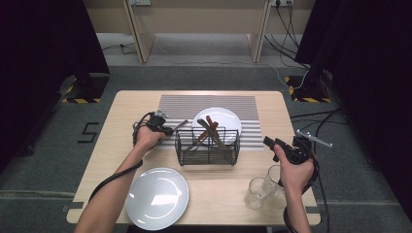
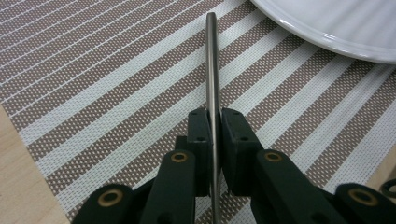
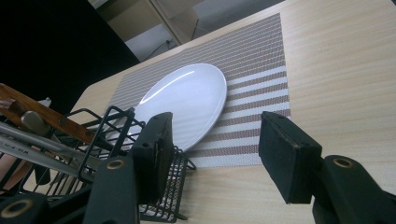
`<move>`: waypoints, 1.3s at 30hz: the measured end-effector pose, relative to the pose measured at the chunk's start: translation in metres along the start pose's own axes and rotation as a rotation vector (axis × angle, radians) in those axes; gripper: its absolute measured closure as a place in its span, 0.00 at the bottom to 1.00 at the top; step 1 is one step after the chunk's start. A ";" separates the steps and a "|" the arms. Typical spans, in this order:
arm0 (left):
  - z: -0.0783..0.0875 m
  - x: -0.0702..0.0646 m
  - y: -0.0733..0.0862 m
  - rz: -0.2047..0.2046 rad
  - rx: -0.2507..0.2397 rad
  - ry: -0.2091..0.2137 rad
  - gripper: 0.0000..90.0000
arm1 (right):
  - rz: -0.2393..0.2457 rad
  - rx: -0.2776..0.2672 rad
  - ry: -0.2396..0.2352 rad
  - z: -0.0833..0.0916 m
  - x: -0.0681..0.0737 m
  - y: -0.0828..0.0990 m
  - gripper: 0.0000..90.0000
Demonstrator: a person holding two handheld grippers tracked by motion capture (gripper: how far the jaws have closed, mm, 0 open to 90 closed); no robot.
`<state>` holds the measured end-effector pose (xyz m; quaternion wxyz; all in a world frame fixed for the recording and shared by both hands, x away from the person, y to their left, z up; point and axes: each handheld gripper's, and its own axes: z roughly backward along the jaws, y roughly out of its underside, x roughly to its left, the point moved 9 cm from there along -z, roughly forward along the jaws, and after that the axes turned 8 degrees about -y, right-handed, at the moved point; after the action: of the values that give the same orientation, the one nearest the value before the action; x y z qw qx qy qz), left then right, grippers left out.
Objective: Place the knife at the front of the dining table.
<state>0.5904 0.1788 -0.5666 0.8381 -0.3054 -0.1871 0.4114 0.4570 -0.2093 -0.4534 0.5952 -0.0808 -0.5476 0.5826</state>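
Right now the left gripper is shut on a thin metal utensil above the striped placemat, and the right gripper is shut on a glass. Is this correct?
Not quite. The right gripper is open and holds nothing, as the right gripper view shows. The left gripper is indeed shut on the thin metal utensil above the striped placemat.

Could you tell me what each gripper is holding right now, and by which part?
The left gripper clamps a thin metal utensil partway along its length; which kind cannot be told. The right gripper holds nothing, its jaws apart.

Two round white plates, one at centre point(image 1: 226, 118) and one at lower left point(image 1: 156, 197). Two clear drinking glasses at lower right point(image 1: 256, 192) point(image 1: 275, 177). One black wire basket point(image 1: 207, 146). One brown-and-white striped placemat point(image 1: 209, 104).
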 end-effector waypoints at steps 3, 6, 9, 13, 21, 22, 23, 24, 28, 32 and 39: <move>-0.003 0.004 0.003 -0.012 0.013 -0.026 0.87 | -0.003 0.000 0.000 0.000 0.000 0.000 0.50; -0.002 0.004 0.003 -0.020 0.011 -0.026 0.87 | -0.001 -0.002 0.001 0.000 0.000 0.000 0.50; -0.003 0.004 0.003 -0.029 0.011 -0.035 0.86 | 0.002 0.000 0.001 0.000 -0.001 0.000 0.50; -0.003 0.004 0.003 -0.039 0.006 -0.044 0.83 | -0.003 0.000 -0.001 0.000 0.000 0.000 0.50; 0.003 0.007 0.004 -0.024 -0.019 -0.082 0.62 | -0.005 -0.004 0.000 0.002 0.000 -0.001 0.50; 0.005 0.008 0.003 -0.019 -0.022 -0.089 0.58 | -0.005 -0.004 0.001 0.002 0.000 -0.001 0.50; 0.005 0.008 0.003 -0.019 -0.022 -0.089 0.54 | -0.005 -0.005 0.001 0.002 0.000 -0.001 0.50; 0.012 0.010 0.004 -0.004 -0.025 -0.108 0.52 | -0.005 -0.005 0.001 0.002 -0.001 -0.001 0.50; 0.024 0.012 0.009 -0.019 -0.021 -0.124 0.43 | -0.006 -0.004 0.000 0.002 0.000 -0.001 0.50; 0.035 0.013 0.019 -0.036 -0.026 -0.127 0.40 | 0.005 -0.007 0.002 0.002 0.000 -0.002 0.50; 0.056 0.015 0.039 -0.047 -0.030 -0.115 0.44 | 0.005 -0.008 0.004 0.002 0.000 -0.002 0.50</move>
<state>0.5450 0.2301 -0.5501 0.8306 -0.2896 -0.2482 0.4057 0.4565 -0.2110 -0.4511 0.5943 -0.0860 -0.5486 0.5817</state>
